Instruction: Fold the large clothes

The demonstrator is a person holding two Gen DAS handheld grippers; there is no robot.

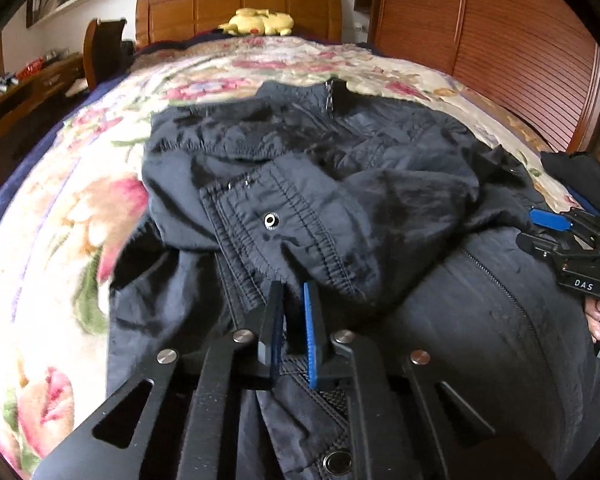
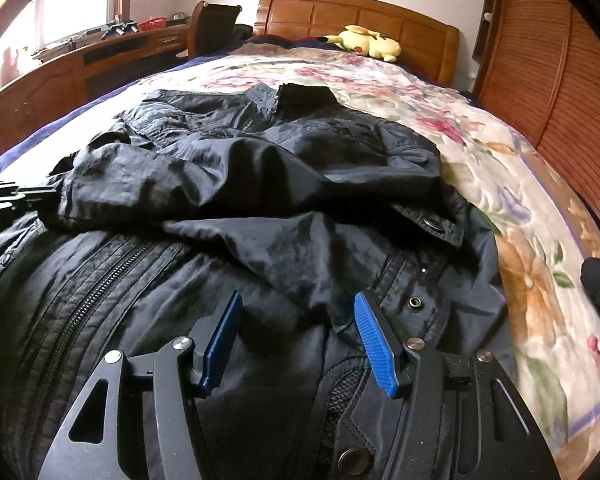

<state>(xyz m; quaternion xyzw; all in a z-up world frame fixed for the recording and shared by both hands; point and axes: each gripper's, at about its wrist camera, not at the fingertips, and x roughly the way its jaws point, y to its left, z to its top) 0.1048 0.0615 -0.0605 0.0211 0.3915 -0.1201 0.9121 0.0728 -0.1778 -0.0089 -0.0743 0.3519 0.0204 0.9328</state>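
The black jacket [image 1: 340, 184] lies spread on the bed, on top of a flowery blanket [image 1: 52, 248], with its collar toward the wooden headboard [image 1: 240, 8] and its zipper running down the front. Both sleeves are folded in across the chest, and a cuff with a shiny snap sits on top. The left gripper [image 1: 294, 292] is down at the jacket's bottom edge, and its two fingers are almost together (one has a blue pad); a bit of the hem seems to be pinched between them, but the cloth is so dark there that it is hard to be sure. The right gripper [image 2: 298, 304] hovers over the other side of the bottom edge with its blue fingers [image 2: 374, 340] held wide apart, and a loose fold of cloth sits between them without being squeezed. From the left camera you can see the right gripper at the side, with part of a hand [image 1: 598, 320] holding it. A yellow plush toy [image 2: 366, 42] rests up by the headboard. A wooden desk [image 2: 100, 60] with small things on it and a chair [image 2: 214, 24] stand on one side of the bed. A big wooden wardrobe [image 1: 500, 40] with slatted doors stands on the other side.
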